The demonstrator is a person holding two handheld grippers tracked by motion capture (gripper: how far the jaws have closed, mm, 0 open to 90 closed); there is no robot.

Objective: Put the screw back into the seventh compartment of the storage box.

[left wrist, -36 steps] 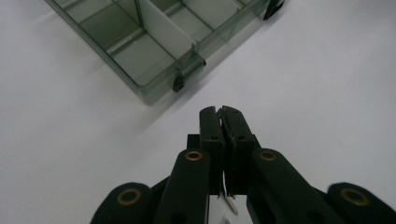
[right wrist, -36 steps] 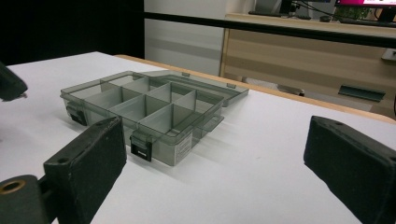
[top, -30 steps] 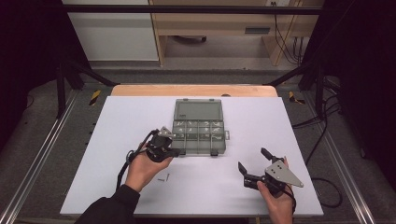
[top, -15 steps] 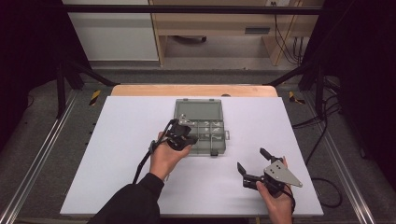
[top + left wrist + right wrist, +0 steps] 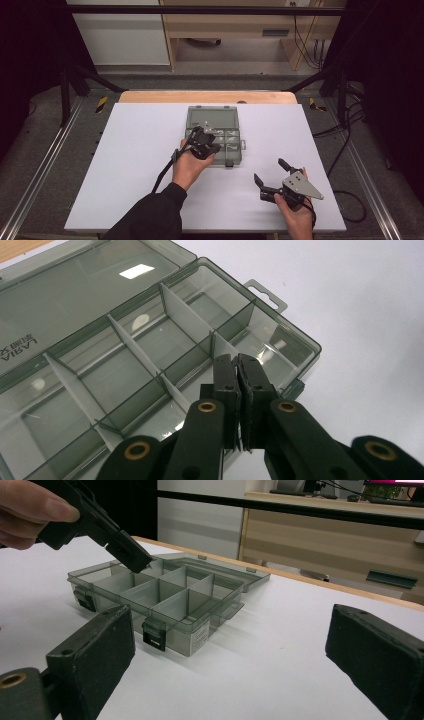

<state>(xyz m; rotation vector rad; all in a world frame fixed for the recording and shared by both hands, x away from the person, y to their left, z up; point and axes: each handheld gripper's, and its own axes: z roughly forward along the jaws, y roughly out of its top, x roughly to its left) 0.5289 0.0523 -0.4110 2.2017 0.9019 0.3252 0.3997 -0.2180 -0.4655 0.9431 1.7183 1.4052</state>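
Smoky translucent plastic compartment box (image 5: 214, 134), lid open, sits mid-desk (image 5: 125, 165). Left claw (image 5: 237, 371) closed flat, possibly pinching something tiny, poised over a near compartment. Right claw (image 5: 268, 179) gapes empty at 5 o'clock. Risk: claw tips catch a divider and shift the light box.

A smoky grey, see-through organiser box (image 5: 215, 131) with pale dividers is sitting on the white table (image 5: 125, 165). Both grippers, left (image 5: 203, 142) and right (image 5: 272, 176), are showing black; the far table edge is showing tan wood.
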